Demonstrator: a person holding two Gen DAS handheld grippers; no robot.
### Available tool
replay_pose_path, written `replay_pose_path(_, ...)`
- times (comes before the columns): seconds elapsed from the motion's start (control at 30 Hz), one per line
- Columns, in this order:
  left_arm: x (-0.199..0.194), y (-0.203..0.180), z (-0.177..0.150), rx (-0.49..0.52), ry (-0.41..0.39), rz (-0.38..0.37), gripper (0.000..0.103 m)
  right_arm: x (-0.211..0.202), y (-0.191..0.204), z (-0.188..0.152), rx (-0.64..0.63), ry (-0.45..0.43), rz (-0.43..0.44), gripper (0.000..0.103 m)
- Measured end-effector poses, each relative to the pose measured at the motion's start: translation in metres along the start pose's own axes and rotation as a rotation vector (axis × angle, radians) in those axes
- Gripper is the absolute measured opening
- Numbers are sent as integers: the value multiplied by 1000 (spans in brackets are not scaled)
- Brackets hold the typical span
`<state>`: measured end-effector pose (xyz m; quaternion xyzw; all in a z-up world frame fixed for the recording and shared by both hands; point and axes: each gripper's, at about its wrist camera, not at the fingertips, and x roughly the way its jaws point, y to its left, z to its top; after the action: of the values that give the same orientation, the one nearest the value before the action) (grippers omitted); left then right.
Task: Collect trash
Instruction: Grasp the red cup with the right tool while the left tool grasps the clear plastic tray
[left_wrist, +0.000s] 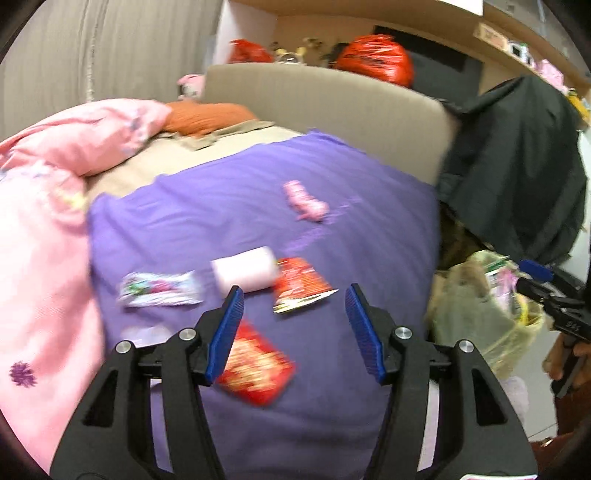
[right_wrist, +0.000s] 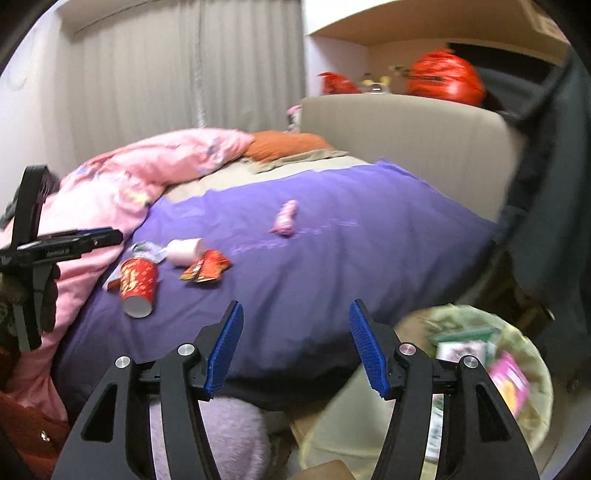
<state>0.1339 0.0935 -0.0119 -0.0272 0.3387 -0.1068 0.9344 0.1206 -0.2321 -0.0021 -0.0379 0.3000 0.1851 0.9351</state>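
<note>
In the left wrist view, the left tool (left_wrist: 294, 301) was seen spread wide with nothing held between its blue pads, low in the frame over a purple blanket (left_wrist: 258, 206) laid across the bed. A red paper cup (left_wrist: 256, 369) was found lying on its side just below and between the pads, partly hidden behind the left pad. Above it, near the frame's centre, a red snack wrapper (left_wrist: 301, 286) was seen lying touching a pale pink roll-shaped item (left_wrist: 245, 273), and a shiny printed wrapper (left_wrist: 160, 295) lay to the left of these. A small pink wrapper (left_wrist: 304, 203) was seen farther up the blanket, well apart from the others. At the right edge a bin lined with a pale bag (left_wrist: 476, 317) was visible beside the bed, with packaging inside it. In the right wrist view, the right tool (right_wrist: 295, 321) was likewise seen wide open and empty, held at the bottom of the frame between the bed's edge and the lined bin (right_wrist: 532, 354), which sat at the lower right. A pink quilt (right_wrist: 147, 170) was bunched at the left, and the left tool appeared at the left edge. Both views were blurred.
</note>
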Motion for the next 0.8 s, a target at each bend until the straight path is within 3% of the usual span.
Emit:
replay_pose_path(0.13, 2, 47, -12, -28, 28, 66, 55, 24, 37, 6, -21, 36, 63, 56)
replay_pose_path(0.27, 4, 97, -19, -167, 43, 39, 54, 53, 78, 9, -26, 74, 119, 56)
replay_pose_path(0.37, 6, 121, -24, -211, 46, 24, 55, 78, 109, 9, -49, 131, 131, 56)
replay_pose_path(0.43, 9, 133, -27, -222, 57, 13, 55, 93, 136, 7, -79, 148, 190, 56)
replay_pose_path(0.6, 15, 145, -30, -231, 89, -20, 55, 124, 187, 7, -183, 142, 221, 56)
replay_pose_path(0.77, 18, 133, -34, -158, 102, -5, 58, 159, 212, 5, -221, 193, 297, 56)
replay_pose_path(0.8, 20, 131, -35, -143, 110, 3, 58, 164, 214, 4, -226, 202, 308, 52)
